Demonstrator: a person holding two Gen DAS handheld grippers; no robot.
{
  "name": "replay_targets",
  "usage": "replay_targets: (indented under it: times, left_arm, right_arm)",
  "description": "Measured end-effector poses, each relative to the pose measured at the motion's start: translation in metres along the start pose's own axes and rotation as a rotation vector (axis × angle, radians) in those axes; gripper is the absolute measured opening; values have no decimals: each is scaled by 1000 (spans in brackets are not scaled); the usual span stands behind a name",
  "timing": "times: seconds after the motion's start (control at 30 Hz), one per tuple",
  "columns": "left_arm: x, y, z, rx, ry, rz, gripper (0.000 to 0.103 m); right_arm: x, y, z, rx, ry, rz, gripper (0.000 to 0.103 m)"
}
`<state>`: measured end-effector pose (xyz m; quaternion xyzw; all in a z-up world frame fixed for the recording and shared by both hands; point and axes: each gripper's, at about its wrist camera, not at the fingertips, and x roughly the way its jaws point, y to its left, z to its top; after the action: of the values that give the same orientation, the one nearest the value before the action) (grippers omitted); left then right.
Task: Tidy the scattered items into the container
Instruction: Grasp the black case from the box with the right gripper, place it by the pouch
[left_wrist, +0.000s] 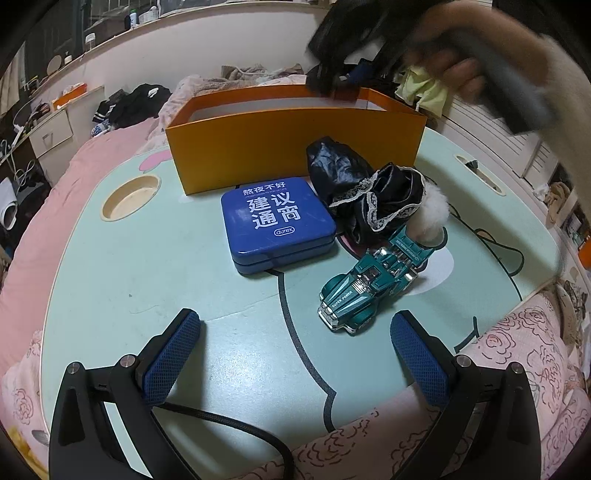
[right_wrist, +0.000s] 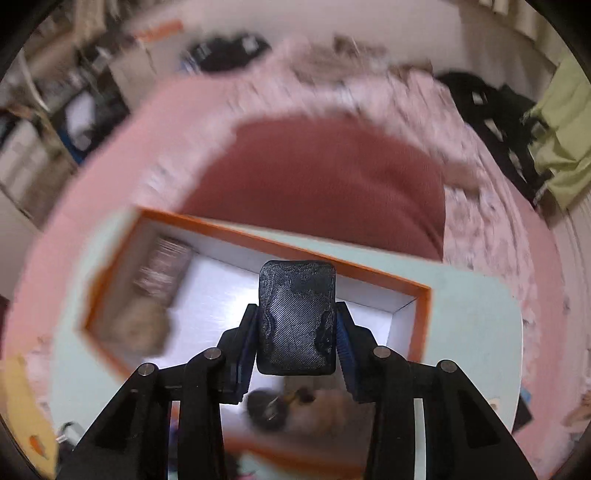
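Note:
An orange box (left_wrist: 295, 147) stands open at the far side of the mint table (left_wrist: 147, 295). In front of it lie a blue tin (left_wrist: 277, 221), a crumpled black bag (left_wrist: 332, 162), black lace-trimmed fabric (left_wrist: 376, 199) with a white pompom (left_wrist: 430, 218), and a teal toy car (left_wrist: 369, 284). My left gripper (left_wrist: 295, 321) hangs open above the table's near part, nothing between its fingers. My right gripper (right_wrist: 296, 310) is shut on a black textured rectangular block (right_wrist: 297, 295) above the orange box (right_wrist: 295, 251). Blurred items lie inside the box at its left end.
A round cup hole (left_wrist: 131, 201) sits in the table at left and a slot (left_wrist: 480, 173) at right. Pink bedding (left_wrist: 66, 206) surrounds the table. A hand (left_wrist: 461, 77), blurred, holds the right gripper over the box's far right corner. A cable (left_wrist: 229, 424) runs under my left gripper.

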<state>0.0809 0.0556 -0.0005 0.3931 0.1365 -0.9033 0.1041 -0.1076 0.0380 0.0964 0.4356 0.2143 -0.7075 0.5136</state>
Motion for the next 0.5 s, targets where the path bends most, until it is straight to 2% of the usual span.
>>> replay_targets:
  times: [0.1, 0.17, 0.2, 0.27, 0.33, 0.43, 0.5]
  left_arm:
    - [0, 1, 0, -1, 0, 1, 103]
    - [0, 1, 0, -2, 0, 1, 103]
    - [0, 2, 0, -3, -1, 1, 103]
    - [0, 1, 0, -3, -1, 1, 103]
    - [0, 1, 0, -4, -1, 2, 103]
    - [0, 1, 0, -5, -2, 1, 103]
    - [0, 0, 0, -5, -2, 2, 103]
  right_arm:
    - [-39, 9, -24, -43, -58, 90, 38]
    - [-54, 24, -55, -84, -53, 144, 38]
    - [-53, 28, -60, -100, -45, 151, 38]
    - [-46, 32, -83, -143, -16, 135, 38]
    - [-29, 29, -100, -170, 4, 70, 38]
    - [-7, 23, -113, -168, 5, 12, 39]
    - [5, 17, -118, -169, 8, 6, 40]
